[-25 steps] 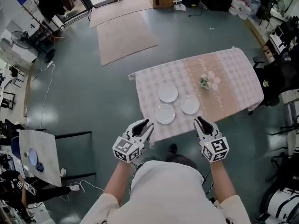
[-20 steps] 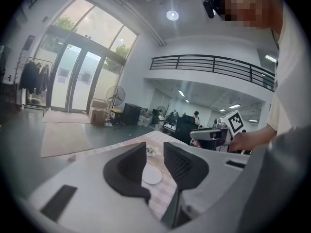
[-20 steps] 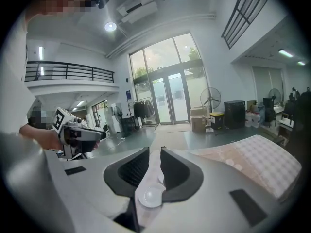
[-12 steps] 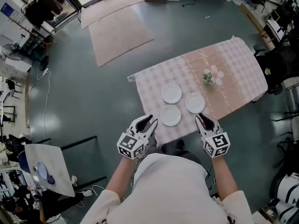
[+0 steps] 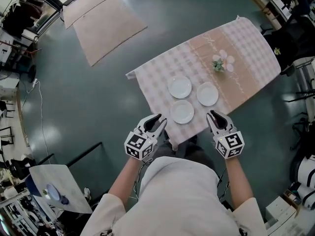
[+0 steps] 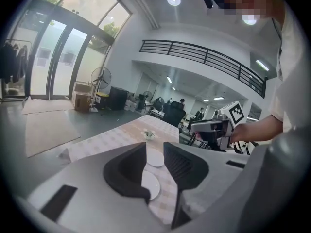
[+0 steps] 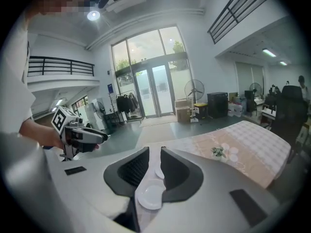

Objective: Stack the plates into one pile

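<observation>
Just short of the table (image 5: 246, 48) I hold my left gripper (image 5: 158, 121) and right gripper (image 5: 213, 116) agape and empty, both aimed at the three unstacked plates (image 5: 182, 111), ready for a first pick.

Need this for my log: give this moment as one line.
stack: not started | plates: three, apart | left gripper: open, empty | right gripper: open, empty

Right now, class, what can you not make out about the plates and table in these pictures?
Left gripper view: the left gripper hides one plate; only two plates show.
Right gripper view: the right gripper covers most of the far plate.
Head view: the ornament is too small to identify; the cloth hides what is beneath it.
</observation>
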The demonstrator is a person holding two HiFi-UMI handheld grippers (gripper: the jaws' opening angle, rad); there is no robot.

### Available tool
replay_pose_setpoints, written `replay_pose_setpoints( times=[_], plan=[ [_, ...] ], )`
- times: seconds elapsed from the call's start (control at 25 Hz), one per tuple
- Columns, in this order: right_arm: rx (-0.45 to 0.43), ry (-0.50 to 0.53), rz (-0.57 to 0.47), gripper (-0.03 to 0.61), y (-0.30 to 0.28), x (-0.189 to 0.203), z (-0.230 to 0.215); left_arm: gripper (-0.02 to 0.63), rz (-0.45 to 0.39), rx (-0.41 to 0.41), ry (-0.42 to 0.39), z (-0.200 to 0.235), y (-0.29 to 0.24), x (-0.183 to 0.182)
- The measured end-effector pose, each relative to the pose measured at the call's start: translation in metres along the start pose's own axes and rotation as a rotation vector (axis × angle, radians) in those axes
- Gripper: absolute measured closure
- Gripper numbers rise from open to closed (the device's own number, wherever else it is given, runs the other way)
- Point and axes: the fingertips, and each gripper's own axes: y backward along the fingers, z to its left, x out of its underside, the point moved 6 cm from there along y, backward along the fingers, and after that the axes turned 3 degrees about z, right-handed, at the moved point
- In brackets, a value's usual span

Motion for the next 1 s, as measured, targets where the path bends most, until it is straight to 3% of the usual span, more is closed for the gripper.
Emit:
replay_pose_setpoints(
  times=[0.32, 0.64, 1.0],
  plan=[
    [0.007, -0.045, 0.082, 0.491, -0.052, 0.021, -0.011, 0.497, 0.091, 0.056, 0.052, 0.036, -0.045, 0.027],
    [0.030, -0.136, 0.146, 0.489, -0.106, 0.044, -0.032, 0.497, 0.145, 0.092, 0.101, 0.075, -0.096, 0.030],
    [0.044, -0.265, 0.238, 0.489, -0.173, 0.080, -0.065, 0.497, 0.253, 0.077, 0.155, 0.124, -0.152, 0.049]
  ],
)
